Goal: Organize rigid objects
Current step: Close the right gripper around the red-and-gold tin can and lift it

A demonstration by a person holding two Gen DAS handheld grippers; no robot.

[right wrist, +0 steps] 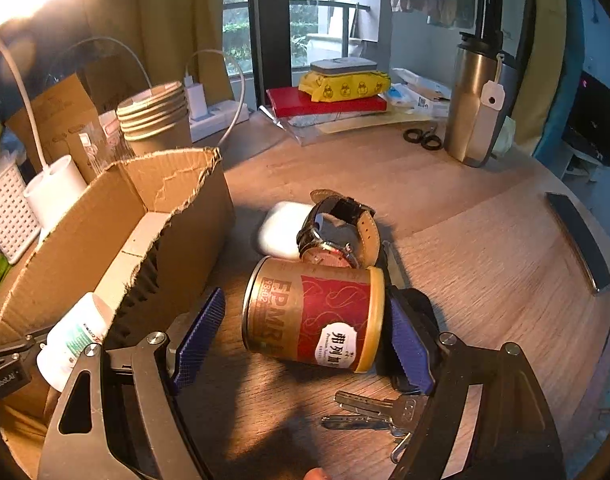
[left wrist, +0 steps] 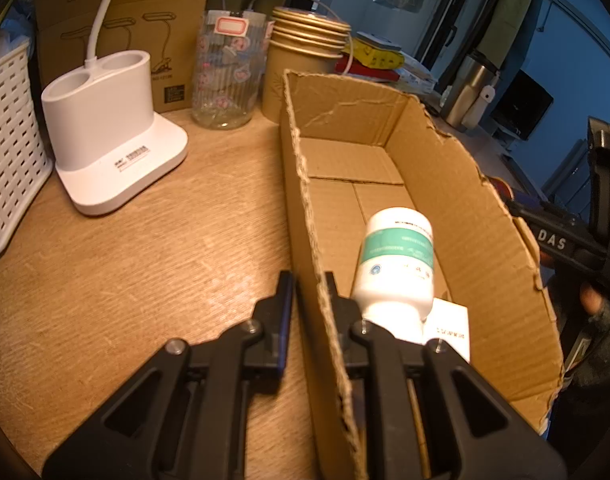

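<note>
Inside the cardboard box lies one white bottle; the left gripper pinches the box wall, while the right gripper straddles the tin unclenched; watch, keys, earbud case remain on the bench.

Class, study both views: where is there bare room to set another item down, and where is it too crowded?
Free: the far half of the cardboard box floor beyond the white bottle; bare table between the box and the white lamp base; the wide patch between the watch and steel flask. Crowded: around the tin can, with earbud case and keys.
</note>
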